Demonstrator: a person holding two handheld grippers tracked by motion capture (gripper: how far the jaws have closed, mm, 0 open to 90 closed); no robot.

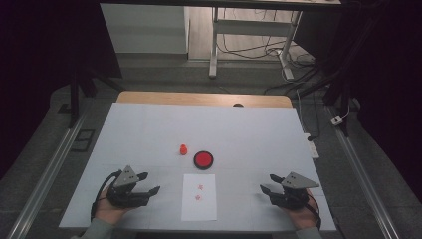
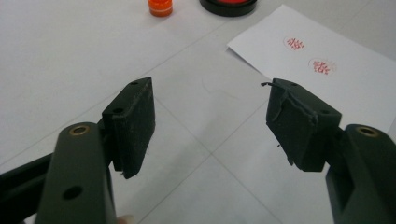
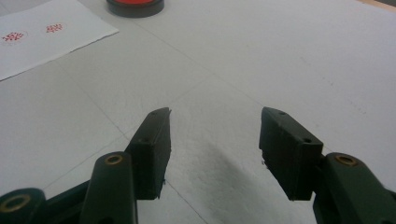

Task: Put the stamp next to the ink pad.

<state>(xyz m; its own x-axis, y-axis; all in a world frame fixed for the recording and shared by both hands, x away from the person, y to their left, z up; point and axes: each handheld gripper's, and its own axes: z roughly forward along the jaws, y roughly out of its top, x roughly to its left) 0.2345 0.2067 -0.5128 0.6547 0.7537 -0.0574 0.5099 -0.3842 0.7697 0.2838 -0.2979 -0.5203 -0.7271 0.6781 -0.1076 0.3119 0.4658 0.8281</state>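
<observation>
The left gripper (image 1: 144,183) is resting low over the near left part of the white-covered table (image 1: 149,124), cradled in the person's left hand (image 1: 107,211), its black jaws standing released with bare table surface showing between them – nothing is being grasped. In the left gripper view its two padded fingers (image 2: 135,123) are framing empty white cloth, angled toward the paper. The right gripper (image 1: 267,187) is sitting at the near right part of the table, held by the right hand (image 1: 301,218), and its jaws are likewise standing apart and empty; the right gripper view is showing only its own shadow on the cloth between the pads (image 3: 154,149). The white rectangular sheet of paper (image 1: 199,196) is lying flat between the two grippers at the near edge, apart from both, and is bearing two round red stamp impressions (image 1: 199,192), one above the other. Just beyond the sheet's far edge the round black-rimmed red ink pad (image 1: 203,160) is lying open on the table, close to the sheet though whether it is touching cannot be told. The small orange cylindrical stamp (image 1: 183,149) is standing upright just to the left of the ink pad – near it, not touching, and well apart from either gripper. A cable is trailing from each gripper toward the person.
</observation>
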